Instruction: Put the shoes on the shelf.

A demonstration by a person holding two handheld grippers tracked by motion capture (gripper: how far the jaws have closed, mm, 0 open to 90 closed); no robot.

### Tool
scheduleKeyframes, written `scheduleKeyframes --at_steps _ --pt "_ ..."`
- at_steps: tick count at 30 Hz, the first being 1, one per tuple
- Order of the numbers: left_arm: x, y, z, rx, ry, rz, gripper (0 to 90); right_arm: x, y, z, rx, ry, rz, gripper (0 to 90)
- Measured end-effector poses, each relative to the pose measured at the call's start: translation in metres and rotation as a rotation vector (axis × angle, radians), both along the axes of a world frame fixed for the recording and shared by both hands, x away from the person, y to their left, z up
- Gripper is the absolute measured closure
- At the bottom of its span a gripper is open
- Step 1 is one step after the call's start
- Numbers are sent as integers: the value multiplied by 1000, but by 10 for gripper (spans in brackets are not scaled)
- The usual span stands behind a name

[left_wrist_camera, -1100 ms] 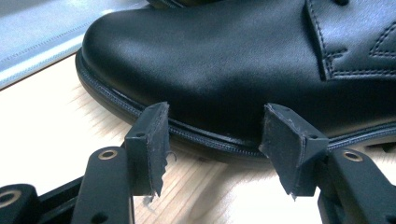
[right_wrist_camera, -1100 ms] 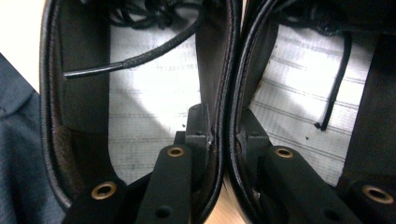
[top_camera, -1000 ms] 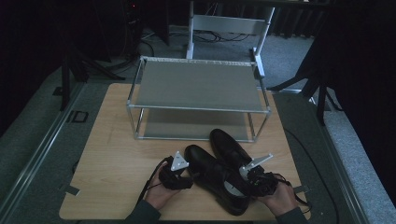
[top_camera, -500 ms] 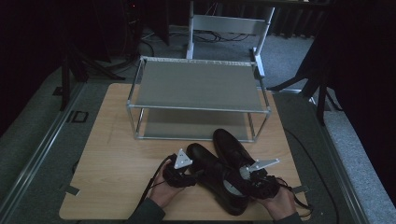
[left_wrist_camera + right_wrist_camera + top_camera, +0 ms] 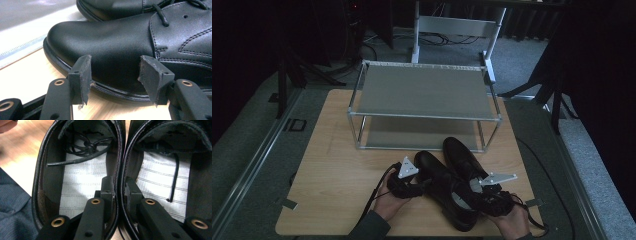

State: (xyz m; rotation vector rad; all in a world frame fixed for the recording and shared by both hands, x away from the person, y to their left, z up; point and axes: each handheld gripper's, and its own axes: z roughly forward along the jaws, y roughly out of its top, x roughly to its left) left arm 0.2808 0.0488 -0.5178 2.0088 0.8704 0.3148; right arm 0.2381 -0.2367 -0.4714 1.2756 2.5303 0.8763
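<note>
Surroundings: dark room, wooden table (image 5: 332, 175), and I read no writing or brand anywhere.
Nearby: two-tier metal shoe rack (image 5: 424, 107) stands just behind the black shoes (image 5: 452, 185).
Left hand-held gripper (image 5: 113, 75): jaws apart — released, either side of one shoe's toe.
Right hand-held gripper (image 5: 118, 192): clenched on both shoes' touching inner walls — one jaw inside each.

shoe rack (image 5: 424, 95) blocking ahead, bare table (image 5: 332, 175) left of shoes (image 5: 452, 185)
</note>
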Motion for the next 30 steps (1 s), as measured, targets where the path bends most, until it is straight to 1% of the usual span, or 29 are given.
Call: scheduleKeyframes --at_steps 4,5,6,7,8,9,10,11,12,13,14,15,20,21,26,30 --pt "3 -2 5 6 -14 15 441 1 3 3 -3 -11 -3 803" --pt "5 -1 8 6 -24 25 442 2 5 4 3 -17 -13 804" --pt "5 -1 8 6 -24 25 444 2 5 4 3 -17 -13 804" --pt "6 -1 12 1 -33 40 444 5 6 4 19 -19 -22 804" --pt "6 -1 12 1 -33 40 444 5 6 4 19 -19 -22 804" --pt "7 0 15 -3 -38 50 444 7 5 4 40 -22 -34 804" --pt "7 0 15 -3 -38 50 443 7 5 4 40 -22 -34 804" --pt "8 2 18 -21 -45 62 439 9 4 6 61 -24 -46 806" --pt "8 2 18 -21 -45 62 434 9 4 6 61 -24 -46 806" --pt "8 4 22 -31 -55 68 428 11 2 8 75 -28 -53 806" --pt "8 4 22 -31 -55 68 423 11 2 8 75 -28 -53 806" --pt "8 6 24 -36 -64 76 419 13 1 10 87 -31 -62 808" --pt "6 10 28 -40 -74 84 411 18 0 11 104 -35 -70 810" --pt "5 12 30 -35 -79 88 411 21 1 12 112 -35 -74 810" --pt "2 16 31 -32 -83 95 406 25 3 13 115 -37 -76 810" --pt "-3 21 32 -29 -88 100 405 29 6 17 96 -55 -79 810"
